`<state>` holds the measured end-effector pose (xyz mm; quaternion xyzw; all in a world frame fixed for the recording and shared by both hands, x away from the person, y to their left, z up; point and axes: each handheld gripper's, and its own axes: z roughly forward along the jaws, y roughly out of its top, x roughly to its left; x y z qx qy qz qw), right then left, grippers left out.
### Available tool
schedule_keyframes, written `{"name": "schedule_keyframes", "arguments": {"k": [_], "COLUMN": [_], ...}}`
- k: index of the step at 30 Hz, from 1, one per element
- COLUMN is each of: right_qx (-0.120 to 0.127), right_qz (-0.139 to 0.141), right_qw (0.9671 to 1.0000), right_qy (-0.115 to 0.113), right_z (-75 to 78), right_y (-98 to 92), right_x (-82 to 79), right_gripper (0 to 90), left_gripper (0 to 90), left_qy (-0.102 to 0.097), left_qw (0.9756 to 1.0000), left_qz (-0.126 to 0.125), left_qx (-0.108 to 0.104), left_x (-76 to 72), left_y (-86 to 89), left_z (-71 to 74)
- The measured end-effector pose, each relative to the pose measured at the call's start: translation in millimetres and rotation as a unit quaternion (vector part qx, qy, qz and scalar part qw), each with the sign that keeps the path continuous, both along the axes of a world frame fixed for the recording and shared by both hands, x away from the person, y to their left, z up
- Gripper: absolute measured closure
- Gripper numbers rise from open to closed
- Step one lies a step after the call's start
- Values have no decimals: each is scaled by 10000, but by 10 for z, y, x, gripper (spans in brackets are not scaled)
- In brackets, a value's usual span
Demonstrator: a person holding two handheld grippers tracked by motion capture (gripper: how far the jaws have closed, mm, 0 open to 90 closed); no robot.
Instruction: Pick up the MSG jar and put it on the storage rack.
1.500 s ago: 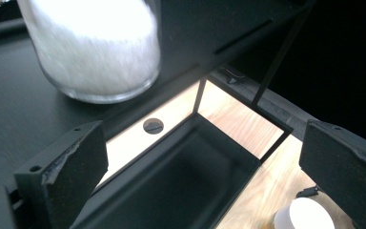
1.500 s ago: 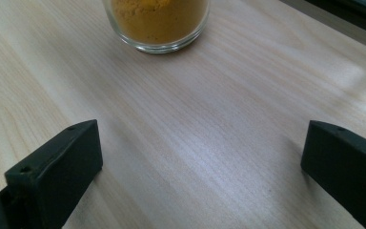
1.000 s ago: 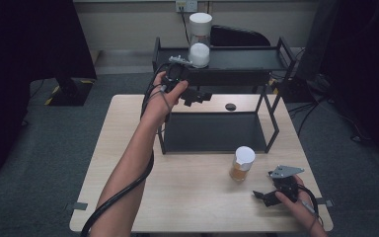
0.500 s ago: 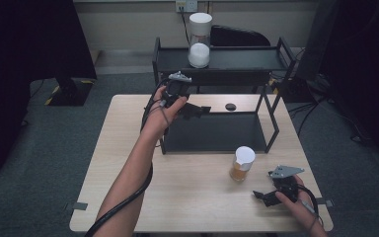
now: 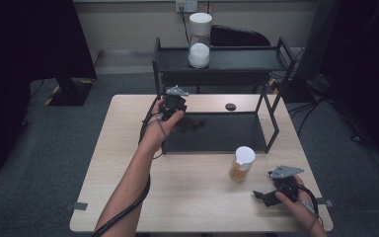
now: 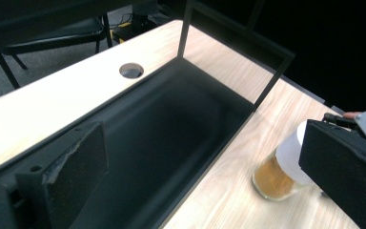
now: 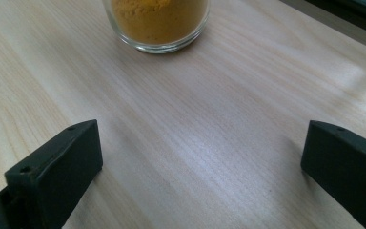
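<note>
table [image 5: 128, 168]: pale wood, on grey carpet, dark room | rack [image 5: 217, 131]: black, on the table's far half, white canister [image 5: 199, 40] on its top shelf | jar [image 5: 241, 164]: white lid, orange powder, just in front of the rack | left gripper [image 5: 192, 123]: over the rack's lower tray, jaws wide apart, empty | right gripper [image 5: 262, 195]: near the jar, jaws wide, empty

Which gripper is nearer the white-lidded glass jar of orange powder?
Right. The right gripper sits just right of the white-lidded glass jar of orange powder; the left gripper hovers farther off, over the black metal rack.
</note>
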<state>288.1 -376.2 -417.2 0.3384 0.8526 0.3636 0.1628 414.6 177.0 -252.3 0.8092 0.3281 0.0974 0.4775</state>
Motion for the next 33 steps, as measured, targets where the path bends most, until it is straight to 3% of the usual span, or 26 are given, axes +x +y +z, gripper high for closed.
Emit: {"name": "schedule_keyframes", "arguments": {"k": [33], "right_qx": [1], "right_qz": [-1], "right_qw": [10000], "right_qy": [-1], "right_z": [0], "right_y": [0], "right_x": [0], "right_gripper": [0], "left_gripper": [19], "left_qy": [186], "left_qw": [9998], "left_qz": [-57], "left_qx": [49], "left_x": [-198], "left_y": [131], "left_z": [-636]}}
